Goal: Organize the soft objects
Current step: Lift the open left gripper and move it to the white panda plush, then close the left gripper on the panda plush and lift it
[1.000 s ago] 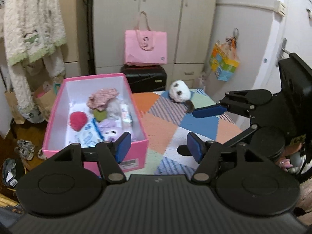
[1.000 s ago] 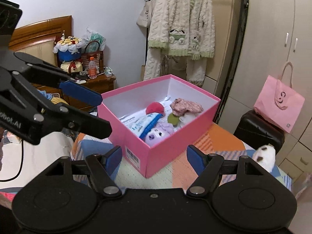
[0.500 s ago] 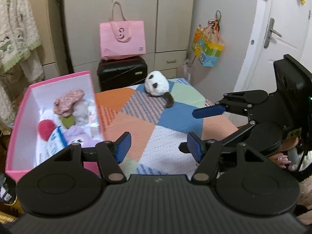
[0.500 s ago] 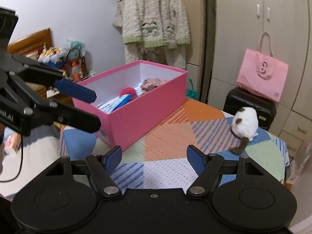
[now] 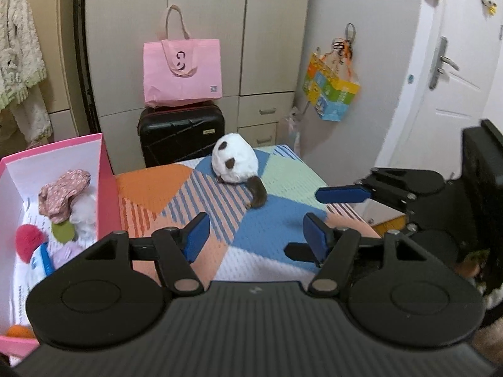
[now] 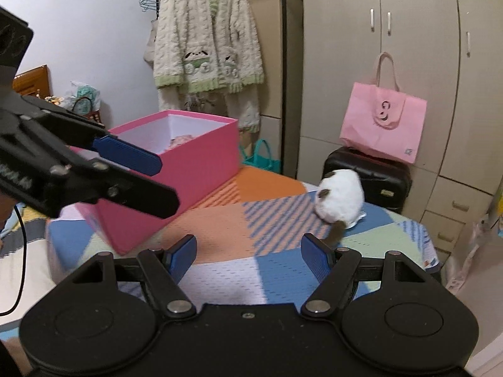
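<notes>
The pink box [image 5: 103,185] is cut off by the left edge of the left wrist view, so its near corner and part of its contents are unseen; in the right wrist view its wall hides all inside but a scrap of patterned fabric [image 6: 180,140]; the left gripper [image 6: 147,182], blurred, covers the box's near side; the plush toy's [image 6: 341,198] face is turned away; the pink bag's [image 5: 182,72] small label is unreadable.

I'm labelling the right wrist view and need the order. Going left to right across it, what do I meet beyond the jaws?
Left gripper → pink box → white plush toy → pink tote bag on the black suitcase.
</notes>
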### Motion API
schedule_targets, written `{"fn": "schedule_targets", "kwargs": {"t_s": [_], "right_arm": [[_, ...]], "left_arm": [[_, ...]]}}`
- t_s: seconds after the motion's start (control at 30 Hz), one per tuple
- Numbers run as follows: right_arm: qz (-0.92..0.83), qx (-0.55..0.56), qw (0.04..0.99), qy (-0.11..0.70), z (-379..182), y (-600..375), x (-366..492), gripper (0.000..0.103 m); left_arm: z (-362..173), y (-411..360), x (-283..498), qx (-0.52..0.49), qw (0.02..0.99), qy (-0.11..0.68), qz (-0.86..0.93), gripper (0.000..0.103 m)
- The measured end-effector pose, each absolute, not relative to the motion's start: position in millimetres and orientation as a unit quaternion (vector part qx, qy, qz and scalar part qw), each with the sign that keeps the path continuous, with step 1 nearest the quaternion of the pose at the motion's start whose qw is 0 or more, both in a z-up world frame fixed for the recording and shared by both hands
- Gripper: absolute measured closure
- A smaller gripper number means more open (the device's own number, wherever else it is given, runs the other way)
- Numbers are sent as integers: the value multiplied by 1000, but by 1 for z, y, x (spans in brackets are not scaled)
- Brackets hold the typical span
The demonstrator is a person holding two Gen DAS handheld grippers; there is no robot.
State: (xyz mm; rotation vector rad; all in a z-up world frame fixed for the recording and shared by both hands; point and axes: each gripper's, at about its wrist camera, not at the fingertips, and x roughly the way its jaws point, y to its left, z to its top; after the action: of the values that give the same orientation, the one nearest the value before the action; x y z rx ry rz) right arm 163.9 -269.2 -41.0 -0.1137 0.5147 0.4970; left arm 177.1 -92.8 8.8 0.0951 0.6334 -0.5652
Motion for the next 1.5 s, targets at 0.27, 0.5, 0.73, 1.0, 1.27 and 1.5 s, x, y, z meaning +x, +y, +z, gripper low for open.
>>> {"fn": "schedule_targets", "kwargs": {"t_s": [0.27,0.5,0.73,1.0,1.27,1.5], "right_arm": [[208,-52,948,234,-59,-294,208,25],[214,-53,945,240,-71,-312,260,25],[229,-84,939,243,-89,-314,303,25],[257,-96,929,247,-102,-314,336,25],[258,-107,920,275,-113,-310,360,18],[275,-67,907,314,-120,-316,372,29]], "left_arm": [[-15,-114,234,-6,920,307,-245,29],[-37,-142,282,-7,922,316,-222,26],[-63,-164,319,-34,916,336,-217,27],[-79,-166,337,-65,918,325,-217,27],[-92,-161,359,-82,920,329,-198,27],[-111,-168,370,-111,903,353,-218,34]]}}
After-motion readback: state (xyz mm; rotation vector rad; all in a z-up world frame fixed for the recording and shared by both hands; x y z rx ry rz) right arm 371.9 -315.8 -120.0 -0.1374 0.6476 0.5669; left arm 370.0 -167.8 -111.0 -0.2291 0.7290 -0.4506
